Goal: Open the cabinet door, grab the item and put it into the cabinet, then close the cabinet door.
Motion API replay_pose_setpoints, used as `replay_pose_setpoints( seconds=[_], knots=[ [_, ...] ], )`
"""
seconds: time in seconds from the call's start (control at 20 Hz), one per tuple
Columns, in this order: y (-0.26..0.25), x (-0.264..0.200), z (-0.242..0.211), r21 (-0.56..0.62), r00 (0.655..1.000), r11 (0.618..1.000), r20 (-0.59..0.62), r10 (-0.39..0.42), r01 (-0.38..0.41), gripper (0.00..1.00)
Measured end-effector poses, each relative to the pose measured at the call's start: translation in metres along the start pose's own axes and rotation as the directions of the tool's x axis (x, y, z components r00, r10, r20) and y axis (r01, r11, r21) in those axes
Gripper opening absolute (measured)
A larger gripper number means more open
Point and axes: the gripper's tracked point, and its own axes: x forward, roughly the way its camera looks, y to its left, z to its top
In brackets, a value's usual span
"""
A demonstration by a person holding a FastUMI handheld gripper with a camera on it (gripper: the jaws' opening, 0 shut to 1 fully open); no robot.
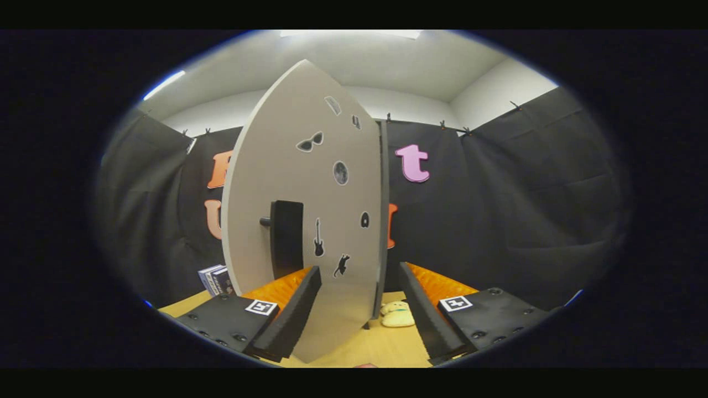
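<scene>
Cabinet door [301,182] swung open, seen nearly edge-on just ahead of the hand-held gripper [359,309].

We see the fingers spread wide and holding nothing; the door's lower edge reaches down between them, and its dark handle [286,237] stands just beyond the left finger. The item, a pale soft toy [397,314], lies on the counter [381,348] just past the door's edge, between the fingers. We judge the grab comes next: we should clear the door edge first, keep the fingers wide, and straddle the toy squarely before closing.
</scene>
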Motion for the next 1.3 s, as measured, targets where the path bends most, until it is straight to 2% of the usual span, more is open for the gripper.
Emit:
replay_pose_setpoints(
  seconds=[0.25, 0.55, 0.85, 1.3],
  knots=[
    [0.052, 0.029, 0.0, 0.1, 0.985, 0.98, -0.007, 0.171, -0.169, 0.95],
    [0.072, 0.049, -0.001, 0.083, 0.975, 0.972, -0.009, 0.221, -0.219, 0.95],
    [0.056, 0.044, -0.002, 0.095, 0.977, 0.973, -0.008, 0.212, -0.21, 0.95],
    [-0.014, 0.022, 0.0, 0.073, 0.994, 0.992, -0.011, 0.106, -0.105, 0.95]
  ],
)
